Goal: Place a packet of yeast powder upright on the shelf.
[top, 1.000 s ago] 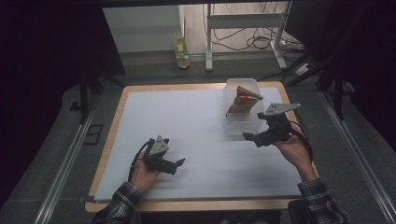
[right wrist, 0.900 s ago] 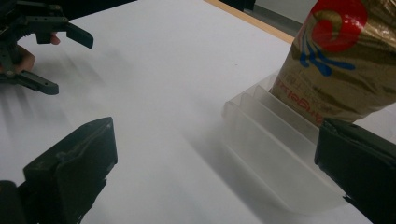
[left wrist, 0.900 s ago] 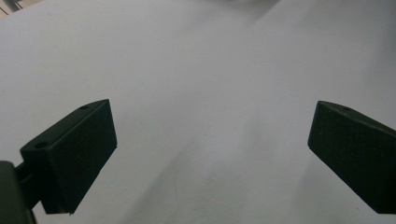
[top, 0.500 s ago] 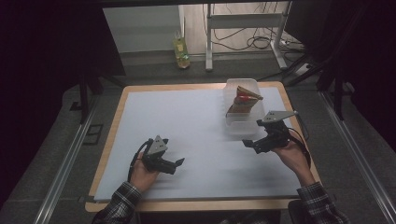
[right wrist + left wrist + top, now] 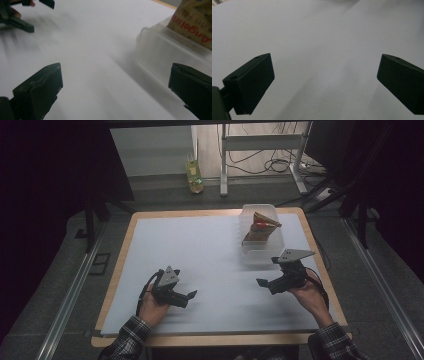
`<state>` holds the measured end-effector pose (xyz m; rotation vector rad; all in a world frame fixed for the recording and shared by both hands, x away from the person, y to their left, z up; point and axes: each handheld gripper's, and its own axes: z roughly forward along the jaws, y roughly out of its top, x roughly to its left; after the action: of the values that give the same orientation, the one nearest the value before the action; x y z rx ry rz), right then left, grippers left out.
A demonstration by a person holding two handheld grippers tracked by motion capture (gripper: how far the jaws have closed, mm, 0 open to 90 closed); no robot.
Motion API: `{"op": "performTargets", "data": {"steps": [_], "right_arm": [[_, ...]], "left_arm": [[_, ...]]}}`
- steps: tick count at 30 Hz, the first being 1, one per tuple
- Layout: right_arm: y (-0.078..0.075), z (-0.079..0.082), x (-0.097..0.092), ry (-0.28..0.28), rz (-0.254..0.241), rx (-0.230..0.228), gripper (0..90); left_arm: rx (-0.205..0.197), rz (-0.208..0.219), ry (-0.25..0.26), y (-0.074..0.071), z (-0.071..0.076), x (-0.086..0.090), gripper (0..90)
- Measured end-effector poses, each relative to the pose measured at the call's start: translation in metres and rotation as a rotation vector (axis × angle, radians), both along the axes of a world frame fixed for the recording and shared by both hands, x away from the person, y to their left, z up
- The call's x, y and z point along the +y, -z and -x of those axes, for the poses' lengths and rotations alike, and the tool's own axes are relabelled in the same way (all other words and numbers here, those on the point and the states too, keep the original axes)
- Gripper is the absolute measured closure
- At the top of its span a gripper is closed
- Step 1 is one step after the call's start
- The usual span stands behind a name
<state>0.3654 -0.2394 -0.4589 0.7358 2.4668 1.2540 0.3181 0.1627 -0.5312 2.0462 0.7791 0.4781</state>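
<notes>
Brown paper bag [image 5: 261, 227] stands in the clear tub [image 5: 246, 252] at the table's far right, cut off by the top edge in the right gripper view. Both the left gripper [image 5: 192, 294] and right gripper [image 5: 260, 282] are spread, holding nothing. Since 1 second ago the right gripper has drawn back from the tub, toward the near edge.

The table [image 5: 210, 250] was white with a wooden edge; the packet [image 5: 260, 227] tan with red lettering; sleeves [image 5: 127, 342] plaid.
</notes>
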Motion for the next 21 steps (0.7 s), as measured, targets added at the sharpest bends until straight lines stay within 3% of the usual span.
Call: {"op": "performTargets", "data": {"steps": [4,16,21], "right_arm": [[0.008,0.006,0.001,-0.006,0.018,0.01,0.0],[0.021,0.017,-0.006,-0.004,0.051,-0.022,0.0],[0.029,0.02,-0.011,0.015,0.05,-0.004,0.0]], "left_arm": [[0.001,0.0,0.001,0.0,0.0,-0.001,1.2],[0.005,-0.012,0.005,0.001,0.0,-0.002,1.2],[0.003,-0.027,0.007,0.001,0.001,-0.003,1.2]]}}
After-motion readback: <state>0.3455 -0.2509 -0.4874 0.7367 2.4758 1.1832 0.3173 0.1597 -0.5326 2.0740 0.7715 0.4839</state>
